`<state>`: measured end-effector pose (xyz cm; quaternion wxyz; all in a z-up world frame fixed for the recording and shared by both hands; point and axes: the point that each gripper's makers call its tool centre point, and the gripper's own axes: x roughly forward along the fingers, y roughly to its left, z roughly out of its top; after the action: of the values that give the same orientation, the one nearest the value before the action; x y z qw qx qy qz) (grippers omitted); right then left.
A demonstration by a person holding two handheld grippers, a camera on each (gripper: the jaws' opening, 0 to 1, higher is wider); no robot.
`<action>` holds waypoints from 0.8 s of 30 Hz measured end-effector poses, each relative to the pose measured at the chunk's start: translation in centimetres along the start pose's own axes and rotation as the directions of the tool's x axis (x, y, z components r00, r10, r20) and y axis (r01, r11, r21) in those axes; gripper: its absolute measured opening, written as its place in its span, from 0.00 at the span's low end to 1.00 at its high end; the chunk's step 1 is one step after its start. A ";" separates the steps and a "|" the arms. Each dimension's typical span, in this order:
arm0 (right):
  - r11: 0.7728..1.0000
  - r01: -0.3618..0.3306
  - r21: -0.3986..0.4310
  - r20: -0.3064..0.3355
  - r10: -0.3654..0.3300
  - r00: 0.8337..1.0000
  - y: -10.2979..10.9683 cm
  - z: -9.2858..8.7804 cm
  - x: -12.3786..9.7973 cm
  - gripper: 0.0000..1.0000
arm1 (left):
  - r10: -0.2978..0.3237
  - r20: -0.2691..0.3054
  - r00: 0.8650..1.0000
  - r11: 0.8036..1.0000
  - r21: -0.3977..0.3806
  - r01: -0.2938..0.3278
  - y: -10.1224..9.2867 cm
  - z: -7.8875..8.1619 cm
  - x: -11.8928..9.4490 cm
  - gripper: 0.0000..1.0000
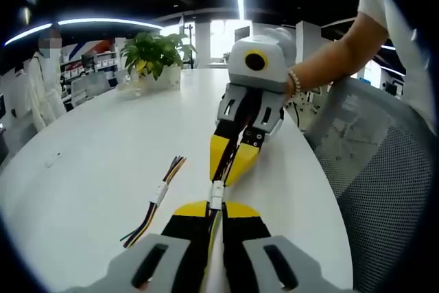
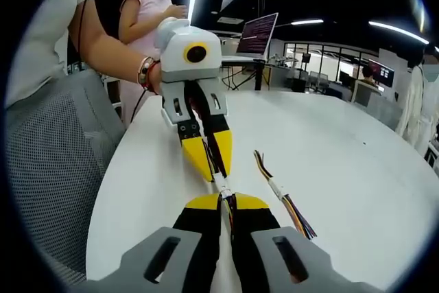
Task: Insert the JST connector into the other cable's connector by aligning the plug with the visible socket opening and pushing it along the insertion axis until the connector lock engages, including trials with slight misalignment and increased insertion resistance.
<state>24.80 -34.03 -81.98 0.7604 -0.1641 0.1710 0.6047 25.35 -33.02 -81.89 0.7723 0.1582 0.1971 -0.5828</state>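
Up close in the left gripper view, the left gripper (image 1: 216, 208) has its yellow-tipped jaws pressed together on a cable, and the white JST connector (image 1: 217, 193) sticks out just past the tips. The right gripper (image 1: 232, 162) comes in from above, jaws likewise clamped on its own cable, its tips touching the connector. Both meet over the white table (image 1: 89, 162). A spare multicoloured cable (image 1: 156, 200) lies flat to the left, near a potted plant (image 1: 152, 56) farther back.

Seen from the right gripper view, the right gripper (image 2: 227, 202) is closed on its cable, the connector (image 2: 222, 184) sitting between it and the left gripper (image 2: 211, 164). The spare cable (image 2: 281, 193) lies to the right. A mesh chair (image 2: 55, 169) stands beside the table (image 2: 357, 162), with a laptop (image 2: 256, 35) behind.
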 end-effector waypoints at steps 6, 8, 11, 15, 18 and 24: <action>1.000 0.003 0.003 -0.001 -0.003 1.000 -0.1 -0.1 0.0 0.01 | -0.002 0.002 1.000 1.000 -0.003 0.002 0.0 0.0 0.1 0.00; 1.000 0.003 0.004 -0.003 -0.003 1.000 -0.1 -0.1 0.0 0.01 | -0.003 0.002 1.000 1.000 -0.006 0.003 0.1 0.0 0.1 0.00; 1.000 -0.001 0.002 -0.008 0.001 1.000 -0.1 -0.3 0.0 0.01 | -0.007 -0.001 1.000 1.000 -0.007 0.007 0.0 -0.1 0.2 0.00; 1.000 0.003 0.001 -0.007 -0.003 1.000 -0.4 -0.1 0.0 0.02 | -0.007 0.006 1.000 1.000 -0.011 0.007 0.4 0.1 0.2 0.00; 1.000 0.009 0.005 -0.003 -0.009 1.000 -0.6 0.0 -0.1 0.02 | -0.009 0.013 1.000 1.000 -0.013 0.009 0.6 0.3 0.2 0.00; 1.000 0.014 0.001 -0.010 -0.014 1.000 -0.9 -0.1 -0.2 0.02 | -0.017 0.011 1.000 1.000 -0.007 0.017 0.7 0.4 0.5 0.00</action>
<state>25.64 -34.44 -81.91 0.7639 -0.1678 0.1742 0.5982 26.23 -33.41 -81.79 0.7689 0.1509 0.1963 -0.5895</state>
